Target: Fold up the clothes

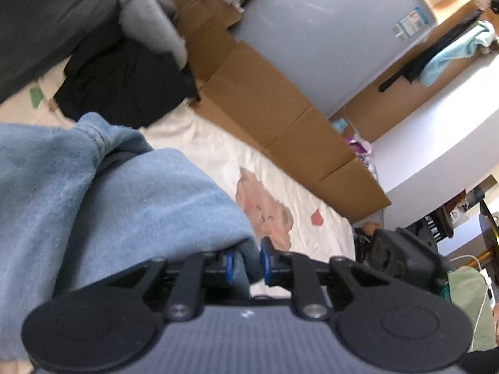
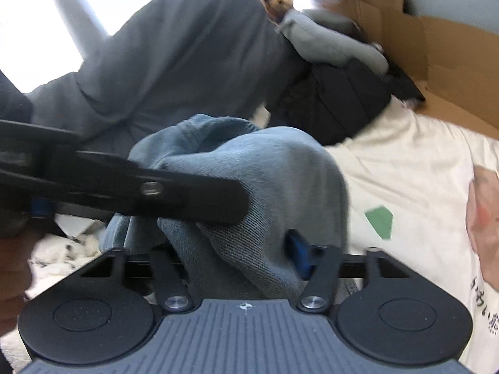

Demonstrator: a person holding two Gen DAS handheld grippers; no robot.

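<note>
Blue denim garment (image 1: pixel 124 193) | your left gripper (image 1: pixel 246 263) pinches a fold | long axis toward 10 o'clock | right gripper (image 2: pixel 237 258) fingers apart, cloth between, grip unclear.

Two handheld grippers, the left gripper (image 1: pixel 246 263) and the right gripper (image 2: pixel 240 255), meet over one light-blue garment (image 1: pixel 131 193). One cream bedsheet (image 1: pixel 218 149) carries one pink bear print (image 1: pixel 265 212) and one green patch (image 2: pixel 379 221). Behind lie one black garment (image 1: pixel 124 84), one grey garment (image 2: pixel 327 40), and what appear to be several flattened cardboard boxes (image 1: pixel 265 99), the count unclear.
</note>
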